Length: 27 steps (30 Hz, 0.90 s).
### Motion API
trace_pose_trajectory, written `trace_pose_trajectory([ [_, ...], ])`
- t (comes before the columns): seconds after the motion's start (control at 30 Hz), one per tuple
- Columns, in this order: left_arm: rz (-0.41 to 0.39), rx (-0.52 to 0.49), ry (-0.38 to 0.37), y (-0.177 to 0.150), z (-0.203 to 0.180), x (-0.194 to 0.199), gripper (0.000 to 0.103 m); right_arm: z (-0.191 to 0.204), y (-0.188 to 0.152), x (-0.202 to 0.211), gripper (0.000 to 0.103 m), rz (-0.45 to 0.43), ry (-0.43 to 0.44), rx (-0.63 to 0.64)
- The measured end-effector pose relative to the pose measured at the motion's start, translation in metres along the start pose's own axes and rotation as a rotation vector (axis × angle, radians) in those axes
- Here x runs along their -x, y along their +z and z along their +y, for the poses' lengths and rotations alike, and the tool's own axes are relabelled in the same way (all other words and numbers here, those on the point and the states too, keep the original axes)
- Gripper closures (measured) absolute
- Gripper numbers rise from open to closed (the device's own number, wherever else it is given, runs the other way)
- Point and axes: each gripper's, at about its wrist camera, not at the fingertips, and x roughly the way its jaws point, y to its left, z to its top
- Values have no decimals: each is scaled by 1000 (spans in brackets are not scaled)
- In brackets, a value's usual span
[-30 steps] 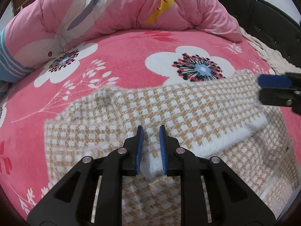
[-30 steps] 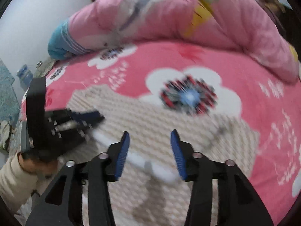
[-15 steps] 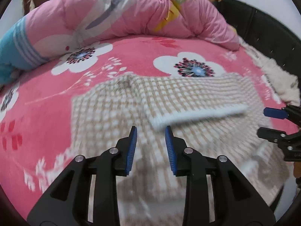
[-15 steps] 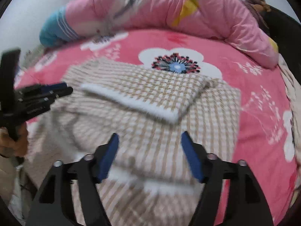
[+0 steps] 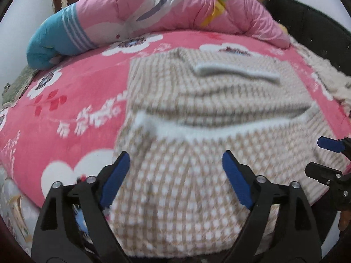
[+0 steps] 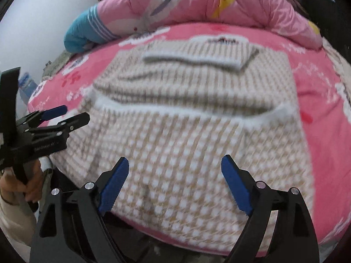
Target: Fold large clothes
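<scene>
I hold both grippers tilted down over the near edge of the bed (image 5: 65,100), side by side. My left gripper (image 5: 175,177) has its jaws wide apart and still opening, with nothing between the blue pads; only the sweater (image 5: 197,164) lies below them. My right gripper (image 6: 174,179) is the same: jaws spread and opening, nothing gripped.

The sweater, tan and white check, lies spread on the pink flowered bed cover, its near part hanging toward the bed's edge. A white band (image 5: 219,129) runs across its middle, and a folded part with a white cuff (image 5: 237,72) rests on its far half. Behind it a pink quilt (image 5: 175,6) is heaped along the far side.

My left camera shows the right gripper's tips at the picture's right edge, beside the sweater's side. My right camera shows the whole left gripper at its left edge, with my hand (image 6: 19,186) and a pale sleeve (image 6: 13,217) around the grip. The sweater is blurred in both views.
</scene>
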Motion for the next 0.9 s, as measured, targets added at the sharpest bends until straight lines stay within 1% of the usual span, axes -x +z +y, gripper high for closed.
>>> trace_pose_trajectory([
  [0.07, 25, -16, 28, -10, -4, -9, 19, 1, -8, -16, 19, 38, -34, 8],
  [0.1, 59, -27, 53, -17, -7, -19, 19, 1, -11, -22, 17, 47, -43, 12],
  [0.13, 82, -27, 61, -21, -7, -25, 18, 1, -13, -26, 15, 46, -46, 17],
  [0.17, 88, -12, 60, -25, -5, -29, 16, 3, -14, -27, 13, 38, -50, 24],
  [0.23, 67, 12, 63, -28, -2, -29, 13, 5, -14, -27, 11, 39, -61, 28],
  [0.3, 67, 20, 65, -28, -1, -29, 12, 5, -14, -29, 6, 47, -59, 23],
  [0.47, 66, 31, 71, -30, 0, -30, 8, 7, -13, -30, 6, 39, -67, 15],
  [0.7, 78, 43, 62, -29, 5, -33, 8, 3, -16, -30, 6, 37, -37, -15],
  [0.9, 93, 47, 72, -23, 7, -39, 8, -2, -18, -30, 6, 19, -9, -29],
])
